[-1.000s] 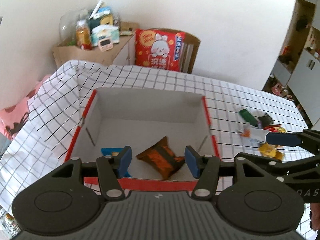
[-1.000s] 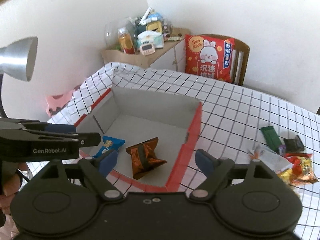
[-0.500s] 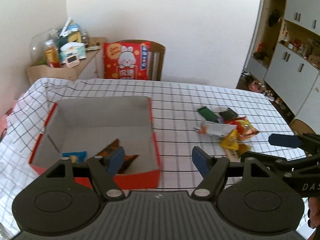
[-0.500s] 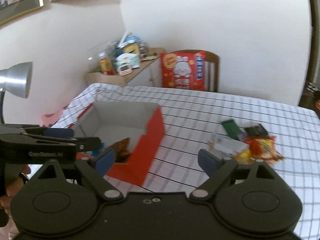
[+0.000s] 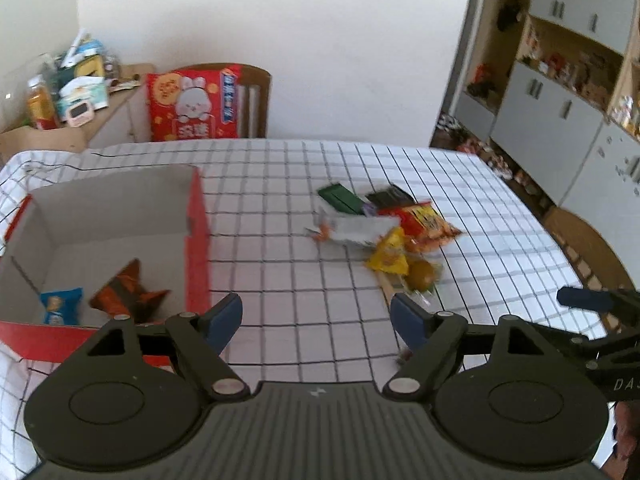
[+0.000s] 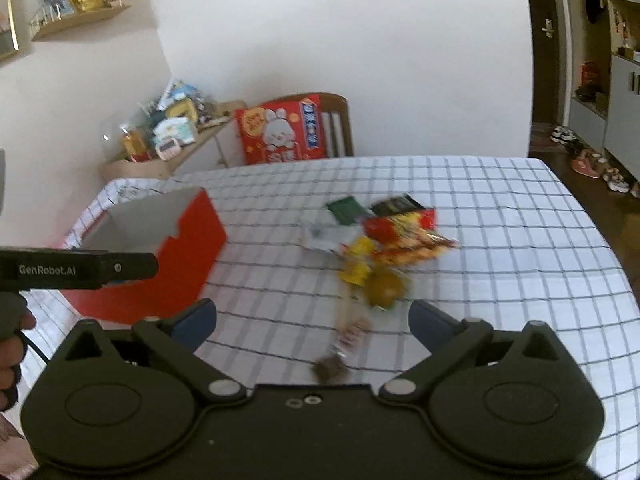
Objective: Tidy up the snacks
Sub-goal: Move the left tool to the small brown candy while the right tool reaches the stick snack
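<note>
Bare checked cloth (image 5: 280,240) between red box (image 5: 198,240) and snack pile (image 5: 384,232)

A second ago both grippers hung over the red box (image 5: 197,240), with the orange packet (image 5: 124,294) right between the left gripper's (image 5: 316,318) pads. Now both have swung away toward the heap of snacks (image 5: 384,226). For the left gripper the box lies off to the left, the heap ahead and a little right, and only checked cloth (image 5: 280,240) shows between its pads. The right gripper (image 6: 312,320) now faces the heap almost head-on, the box well to its left. Both pairs of jaws stand wider than before and are opening, holding nothing.
</note>
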Demonstrator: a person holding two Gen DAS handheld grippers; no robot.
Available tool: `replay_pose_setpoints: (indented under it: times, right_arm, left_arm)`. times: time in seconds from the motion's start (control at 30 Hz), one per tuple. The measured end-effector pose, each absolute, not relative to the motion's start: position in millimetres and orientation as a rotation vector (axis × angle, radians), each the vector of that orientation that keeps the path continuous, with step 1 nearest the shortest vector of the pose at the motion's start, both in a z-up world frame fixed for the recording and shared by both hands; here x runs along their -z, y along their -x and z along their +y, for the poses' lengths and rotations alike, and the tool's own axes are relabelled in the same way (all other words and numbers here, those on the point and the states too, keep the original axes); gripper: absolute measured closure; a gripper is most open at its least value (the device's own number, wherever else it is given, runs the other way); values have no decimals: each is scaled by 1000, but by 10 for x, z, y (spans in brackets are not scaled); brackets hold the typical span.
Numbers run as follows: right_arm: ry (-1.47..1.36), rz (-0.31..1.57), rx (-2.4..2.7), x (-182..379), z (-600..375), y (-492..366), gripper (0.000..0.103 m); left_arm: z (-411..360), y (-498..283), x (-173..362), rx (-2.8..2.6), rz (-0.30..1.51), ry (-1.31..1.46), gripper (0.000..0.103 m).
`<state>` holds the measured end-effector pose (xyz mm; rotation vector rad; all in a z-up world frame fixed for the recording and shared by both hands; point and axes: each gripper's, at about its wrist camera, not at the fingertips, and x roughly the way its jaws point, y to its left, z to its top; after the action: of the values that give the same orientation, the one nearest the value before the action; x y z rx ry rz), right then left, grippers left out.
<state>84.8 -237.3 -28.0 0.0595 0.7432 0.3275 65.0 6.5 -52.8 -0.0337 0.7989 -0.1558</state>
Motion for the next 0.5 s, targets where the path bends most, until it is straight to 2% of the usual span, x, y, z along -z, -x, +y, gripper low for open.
replay_pose_setpoints:
  times: [0.5]
  right_arm:
    - [-54, 859, -281, 709, -2871, -1217, 0]
  left_arm:
    - [-674, -829, 1118, 288, 922, -114, 22]
